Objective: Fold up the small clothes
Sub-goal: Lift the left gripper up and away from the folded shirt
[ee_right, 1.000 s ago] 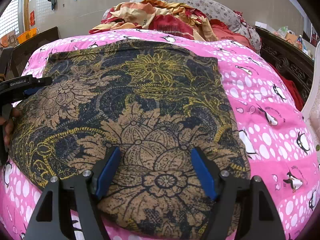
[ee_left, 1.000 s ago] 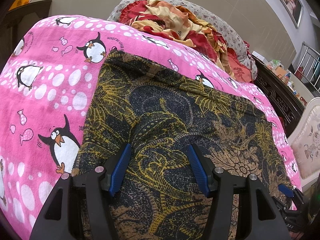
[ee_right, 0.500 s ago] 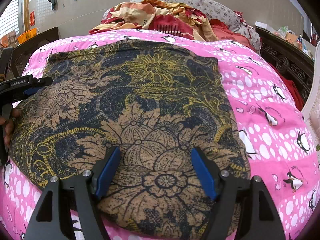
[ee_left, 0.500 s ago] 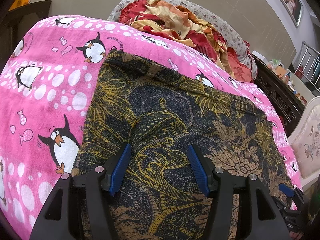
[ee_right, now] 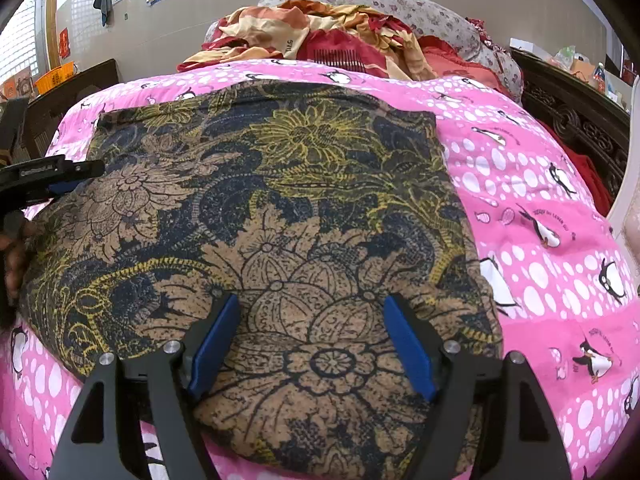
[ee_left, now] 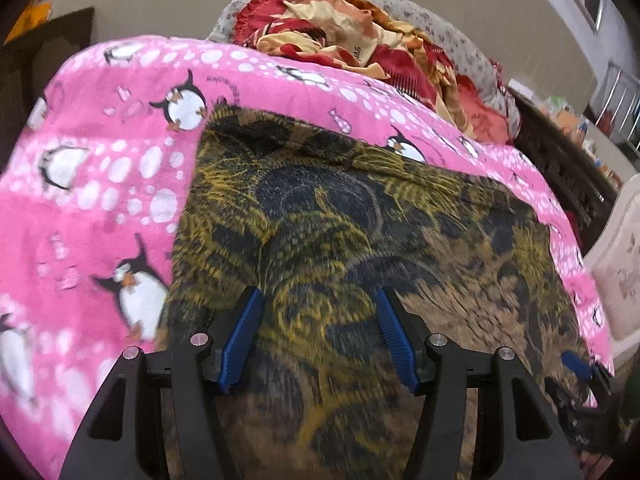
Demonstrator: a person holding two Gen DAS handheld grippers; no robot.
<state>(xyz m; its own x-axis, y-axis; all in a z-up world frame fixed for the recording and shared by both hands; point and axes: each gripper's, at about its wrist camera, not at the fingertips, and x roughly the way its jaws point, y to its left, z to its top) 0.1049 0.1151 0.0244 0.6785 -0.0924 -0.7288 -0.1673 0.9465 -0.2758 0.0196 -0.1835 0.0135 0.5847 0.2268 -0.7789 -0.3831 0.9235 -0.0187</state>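
A dark blue, gold and tan floral garment [ee_left: 360, 208] [ee_right: 280, 184] lies spread flat on a pink penguin blanket [ee_left: 100, 184] [ee_right: 540, 184]. My left gripper [ee_left: 319, 294] stands open over the garment's near left part, with cloth showing between its blue pads [ee_left: 244, 336]. My right gripper [ee_right: 312, 300] is open over the near right part, above a large tan flower print. In the right wrist view, the left gripper [ee_right: 60, 172] shows at the left edge with a hand [ee_right: 14, 256] behind it. The right gripper's tip [ee_left: 580, 364] shows at the lower right of the left wrist view.
A heap of red and yellow bedding [ee_right: 304, 36] and a flowered pillow [ee_right: 400, 4] lie at the far end of the bed. A dark carved wooden frame [ee_right: 580, 128] runs along the right side. Bare pink blanket borders the garment left and right.
The left gripper has tilted slightly and its view is now blurred. The garment and the right gripper are as before.
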